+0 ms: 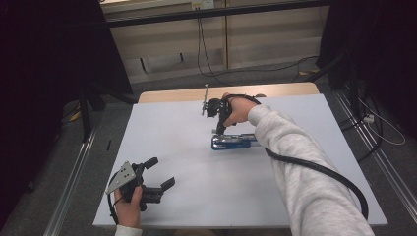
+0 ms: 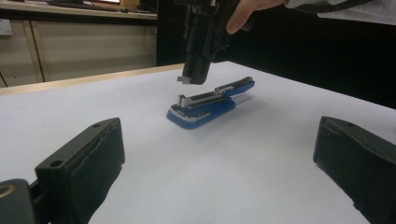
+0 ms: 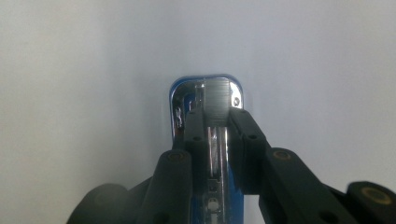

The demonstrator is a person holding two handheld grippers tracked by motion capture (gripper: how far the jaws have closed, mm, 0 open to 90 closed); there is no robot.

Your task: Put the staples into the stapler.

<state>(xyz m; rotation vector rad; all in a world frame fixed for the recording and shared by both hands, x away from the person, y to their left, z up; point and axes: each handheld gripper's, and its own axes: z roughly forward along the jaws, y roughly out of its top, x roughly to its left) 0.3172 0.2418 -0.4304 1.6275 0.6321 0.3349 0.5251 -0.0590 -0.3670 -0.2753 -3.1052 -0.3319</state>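
Okay, I'm looking at a blue stapler [image 1: 232, 142] lying flat on the white counter [image 1: 196, 196], a bit right of the middle and toward the far half. My right gripper [image 1: 219, 129] is pointing down over the stapler's left end, the hand [image 1: 237, 109] on it reaching in from the far side, grey sleeve [image 1: 295, 162] and black cable [image 1: 319, 169] trailing back to the bottom right. In the left gripper view the right gripper [image 2: 192, 79] is hanging just above the stapler [image 2: 210, 105], a small gap showing between its tip and the metal top arm, which is standing raised off the blue base. In the right gripper view my jaws are sitting narrow, close on either side of the shiny metal strip of the stapler [image 3: 205, 100]; I'm not able to tell whether the pads are actually pinching it, so grip is uncertain. My left gripper [image 1: 160, 172] is resting low near the front left corner of the counter, well apart from the stapler, hand [image 1: 129, 201] coming in from the bottom edge. Its jaws are standing wide, nothing between them, pointing toward the stapler.
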